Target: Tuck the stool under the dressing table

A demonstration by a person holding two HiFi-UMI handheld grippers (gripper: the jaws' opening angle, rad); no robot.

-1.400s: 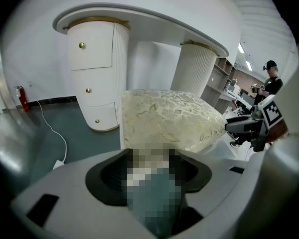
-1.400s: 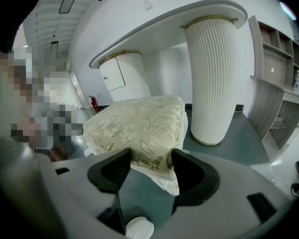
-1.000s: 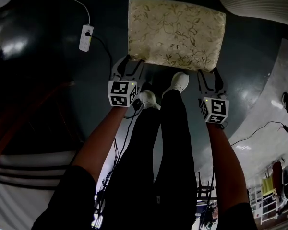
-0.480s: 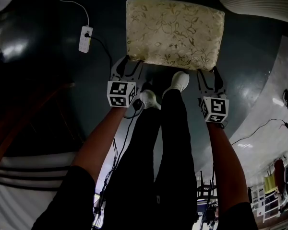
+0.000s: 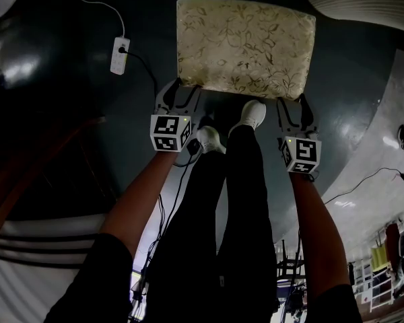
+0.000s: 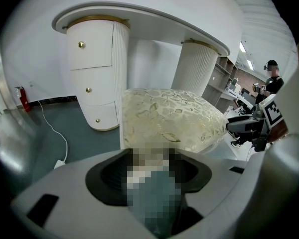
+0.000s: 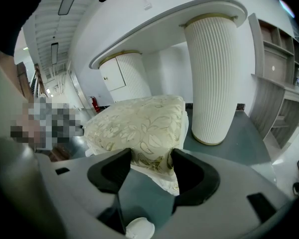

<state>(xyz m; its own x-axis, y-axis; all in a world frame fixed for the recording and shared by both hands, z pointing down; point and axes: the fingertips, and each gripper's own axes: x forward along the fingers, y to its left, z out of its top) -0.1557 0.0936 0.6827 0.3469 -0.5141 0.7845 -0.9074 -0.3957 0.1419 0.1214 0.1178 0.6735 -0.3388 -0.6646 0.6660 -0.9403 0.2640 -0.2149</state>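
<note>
Just short of the white fluted-pedestal dressing table [image 6: 154,14], the gold floral cushioned stool [image 5: 246,46] has crept slightly farther, then stalled. The left gripper [image 5: 180,86] and right gripper [image 5: 291,103] clamp its near corners. More pushing seems needed.

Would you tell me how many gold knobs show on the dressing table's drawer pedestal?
3: top knob, middle knob, bottom knob, stacked down the drawer pedestal in the left gripper view. Others may be hidden.
</note>
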